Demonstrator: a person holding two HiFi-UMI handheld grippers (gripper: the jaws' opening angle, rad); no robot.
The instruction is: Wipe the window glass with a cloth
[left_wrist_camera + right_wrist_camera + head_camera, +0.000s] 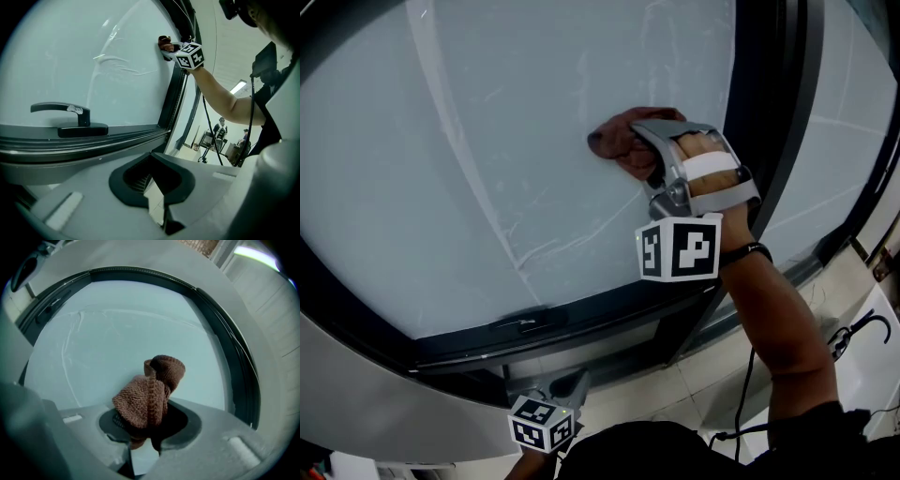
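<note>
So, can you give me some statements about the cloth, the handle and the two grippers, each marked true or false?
1. The right gripper presses a brown cloth on the glass. True.
2. The left gripper grips the handle. False: it is shut on nothing, held low and apart from the handle.
3. The handle sits on the bottom frame. True.
4. The cloth is at the left edge of the glass. False: it is near the right side of the pane.
</note>
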